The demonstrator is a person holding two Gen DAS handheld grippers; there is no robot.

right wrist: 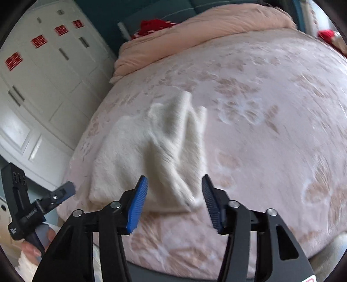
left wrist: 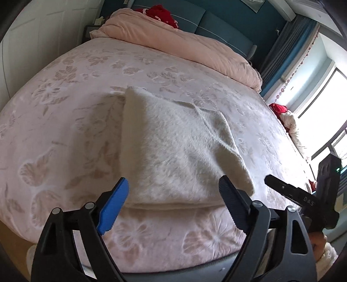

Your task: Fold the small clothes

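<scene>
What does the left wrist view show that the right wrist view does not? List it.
Only the left wrist view: the bright window and blue curtain.
Only the right wrist view: the white wardrobe with red stickers.
Both: the white garment on the pink floral bedspread, the rolled pink quilt, and both grippers, left and right, open.

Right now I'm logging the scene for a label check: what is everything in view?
White fuzzy garment: one, white, folded, near edge of bed, in front of both claws.
Bedspread: one, pale pink floral, covering the bed.
Quilt: one, peach, bunched at the head.
Red cloth: one, red, behind the quilt.
Headboard: one, teal.
Wardrobe: one, white, red stickers, beside the bed.
Window: one, bright, far side.
Left claw: open, empty.
Right claw: open, empty.
</scene>
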